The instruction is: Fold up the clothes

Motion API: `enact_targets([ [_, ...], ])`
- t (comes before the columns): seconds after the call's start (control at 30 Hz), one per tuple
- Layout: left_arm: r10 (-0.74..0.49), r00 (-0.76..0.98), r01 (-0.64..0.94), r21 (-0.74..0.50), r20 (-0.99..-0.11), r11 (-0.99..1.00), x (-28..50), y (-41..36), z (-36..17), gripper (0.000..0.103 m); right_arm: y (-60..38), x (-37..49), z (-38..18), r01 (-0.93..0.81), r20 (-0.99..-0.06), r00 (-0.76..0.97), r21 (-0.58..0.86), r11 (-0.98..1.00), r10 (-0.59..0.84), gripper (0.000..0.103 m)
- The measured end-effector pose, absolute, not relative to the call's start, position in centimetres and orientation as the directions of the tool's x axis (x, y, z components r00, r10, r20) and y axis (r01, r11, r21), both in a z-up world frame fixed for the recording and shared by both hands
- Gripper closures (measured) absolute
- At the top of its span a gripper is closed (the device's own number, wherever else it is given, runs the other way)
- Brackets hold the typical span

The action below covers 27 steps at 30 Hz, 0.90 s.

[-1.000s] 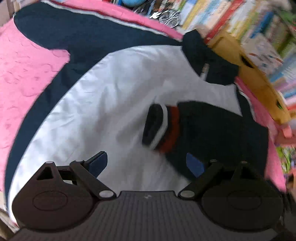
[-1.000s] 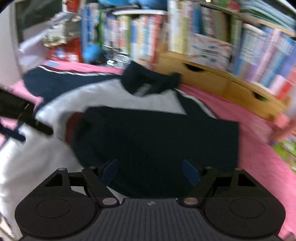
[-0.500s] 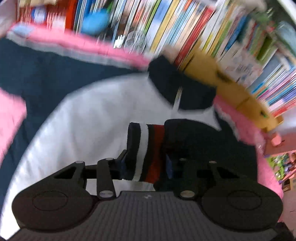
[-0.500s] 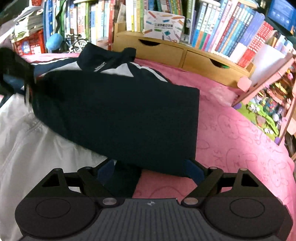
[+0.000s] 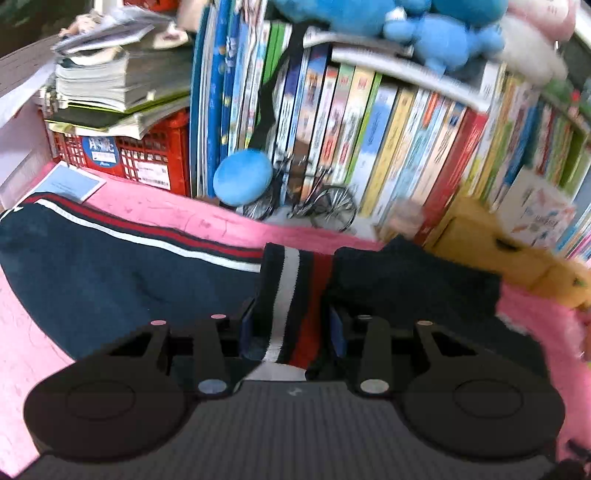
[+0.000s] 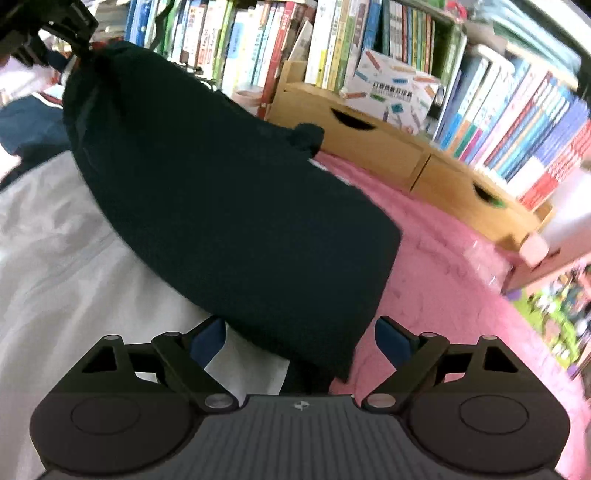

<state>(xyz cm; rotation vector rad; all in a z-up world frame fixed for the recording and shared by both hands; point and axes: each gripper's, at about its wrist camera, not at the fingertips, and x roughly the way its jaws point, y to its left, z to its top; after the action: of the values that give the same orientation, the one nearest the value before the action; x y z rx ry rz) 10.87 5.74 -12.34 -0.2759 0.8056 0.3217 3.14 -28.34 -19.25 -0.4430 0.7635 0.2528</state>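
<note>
A navy and white jacket lies on a pink blanket [image 6: 443, 280]. My left gripper [image 5: 291, 328] is shut on the striped cuff [image 5: 288, 295] of the jacket's navy sleeve and holds it lifted. The other sleeve [image 5: 110, 273] lies flat to the left. In the right wrist view the lifted navy sleeve [image 6: 221, 192] stretches up to the left gripper [image 6: 55, 29] at top left. My right gripper [image 6: 299, 343] is open, its jaws either side of the sleeve's lower edge, over the white body [image 6: 74, 273].
Shelves of books [image 5: 369, 147] and a wooden drawer unit [image 6: 388, 147] line the far edge. A red crate [image 5: 140, 155], a blue plush ball [image 5: 243, 177] and a small wire bicycle [image 5: 325, 206] stand at the back.
My left gripper closed on the striped cuff and lifted it up and back toward the shelves. The sleeve rose off the white body. My right gripper stayed open near the sleeve's lower edge.
</note>
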Motion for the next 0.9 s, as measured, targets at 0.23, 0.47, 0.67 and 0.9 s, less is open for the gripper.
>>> enact_targets([
  [0.23, 0.125, 0.565, -0.331, -0.086, -0.815, 0.94, 12.6, 5.0, -17.0, 0.063, -30.1, 5.0, -21.0, -0.209, -0.628, 0.763, -0.464, 0.861, -0.154, 0.007],
  [0.47, 0.2, 0.553, -0.318, 0.016, -0.809, 0.948, 13.5, 5.2, -18.1, 0.062, -30.6, 3.6, -20.2, -0.303, -0.652, 0.755, -0.444, 0.843, -0.072, 0.005],
  [0.67, 0.235, 0.497, -0.304, 0.086, -0.836, 0.949, 14.2, 7.8, -19.6, 0.051, -33.3, 4.4, -21.1, -0.266, -0.708, 0.699, -0.387, 0.883, -0.099, 0.001],
  [0.9, 0.144, 0.507, -0.321, -0.031, -0.85, 0.946, 12.4, 7.8, -16.7, 0.027, -32.8, 3.8, -18.1, -0.296, -0.744, 0.668, -0.287, 0.911, -0.017, 0.001],
])
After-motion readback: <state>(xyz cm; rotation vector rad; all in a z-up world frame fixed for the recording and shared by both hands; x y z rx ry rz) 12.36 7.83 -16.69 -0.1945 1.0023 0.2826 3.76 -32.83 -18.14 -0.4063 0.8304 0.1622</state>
